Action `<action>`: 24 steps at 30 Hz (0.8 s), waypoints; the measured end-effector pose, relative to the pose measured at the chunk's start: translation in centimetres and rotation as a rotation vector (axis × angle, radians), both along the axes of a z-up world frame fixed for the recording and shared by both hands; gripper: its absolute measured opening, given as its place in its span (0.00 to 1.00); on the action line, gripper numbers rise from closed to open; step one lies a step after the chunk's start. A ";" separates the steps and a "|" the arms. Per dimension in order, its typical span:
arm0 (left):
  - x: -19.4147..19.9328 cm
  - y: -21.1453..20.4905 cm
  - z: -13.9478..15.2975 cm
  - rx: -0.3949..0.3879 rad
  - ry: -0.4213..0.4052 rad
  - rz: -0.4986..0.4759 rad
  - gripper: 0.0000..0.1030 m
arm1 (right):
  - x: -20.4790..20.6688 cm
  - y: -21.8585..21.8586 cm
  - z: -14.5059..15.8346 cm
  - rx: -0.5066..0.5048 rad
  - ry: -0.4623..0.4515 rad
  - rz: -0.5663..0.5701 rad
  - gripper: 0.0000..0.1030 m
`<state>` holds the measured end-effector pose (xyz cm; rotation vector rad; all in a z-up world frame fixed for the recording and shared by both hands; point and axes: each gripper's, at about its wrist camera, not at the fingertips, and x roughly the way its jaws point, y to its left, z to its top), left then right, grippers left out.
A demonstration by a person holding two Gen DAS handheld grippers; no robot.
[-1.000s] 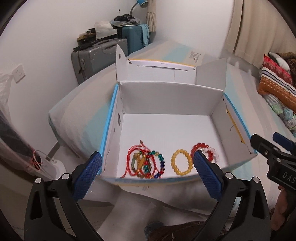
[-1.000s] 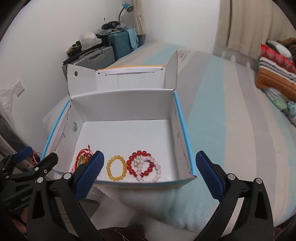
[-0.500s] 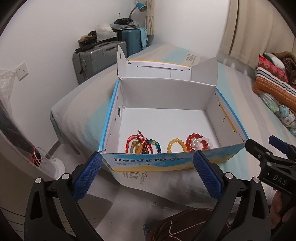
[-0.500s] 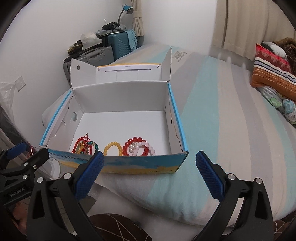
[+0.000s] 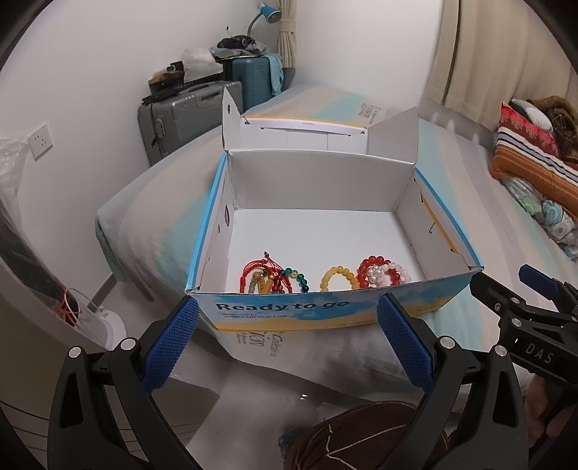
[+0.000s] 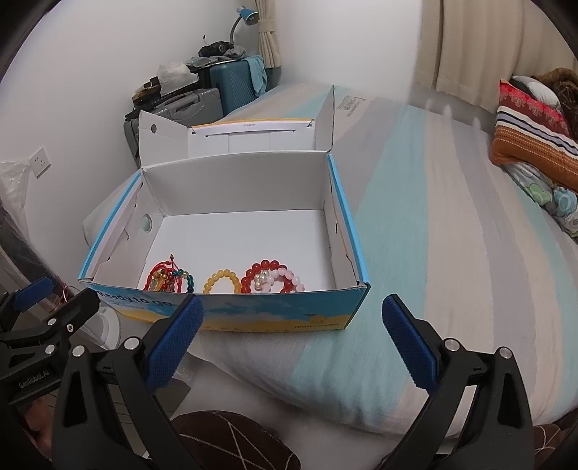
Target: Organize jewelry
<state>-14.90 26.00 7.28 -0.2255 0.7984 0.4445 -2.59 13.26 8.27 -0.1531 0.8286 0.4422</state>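
- Both tools empty, jaws spread: left gripper, right gripper, both short of the box front.
- Beaded bracelets lie along the near wall inside the open blue-and-white cardboard box on the striped bed.
- We judge a steep descent over the wall, pinching one strand only.

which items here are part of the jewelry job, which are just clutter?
Job: cardboard box, yellow bead bracelet, red bead bracelet, pink-white bead bracelet, red cord and multicolour bead pile.

Clutter: grey suitcase, teal suitcase, desk lamp, folded blankets.

Left hand-held gripper, right hand-held gripper: jaws wide, nothing held.
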 end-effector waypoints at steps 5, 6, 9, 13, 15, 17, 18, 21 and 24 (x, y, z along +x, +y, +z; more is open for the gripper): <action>-0.2 -0.2 0.0 0.000 -0.004 0.003 0.94 | 0.0 0.0 -0.1 -0.003 0.003 0.002 0.93; -0.1 -0.2 0.0 0.000 -0.003 0.002 0.94 | 0.0 0.0 -0.1 -0.003 0.004 0.002 0.93; -0.1 -0.2 -0.1 -0.005 0.002 0.000 0.94 | 0.0 -0.1 -0.2 -0.003 0.005 0.001 0.93; 0.1 -0.2 -0.2 -0.004 0.008 0.000 0.94 | 0.2 -0.2 -0.3 0.002 0.014 -0.002 0.93; 0.2 -0.1 -0.2 -0.007 0.009 0.002 0.94 | 0.2 -0.2 -0.4 0.002 0.015 -0.002 0.93; 0.3 0.0 -0.2 -0.012 0.010 0.005 0.94 | 0.3 -0.2 -0.5 0.001 0.020 -0.001 0.93; 0.3 0.0 -0.3 -0.013 0.008 0.005 0.94 | 0.3 -0.2 -0.6 0.003 0.021 -0.002 0.93; 0.4 0.0 -0.3 -0.021 0.007 0.004 0.94 | 0.4 -0.2 -0.7 0.000 0.021 -0.004 0.93; 0.6 -0.2 -0.2 -0.015 0.010 -0.002 0.94 | 0.5 -0.2 -0.6 0.000 0.021 -0.007 0.93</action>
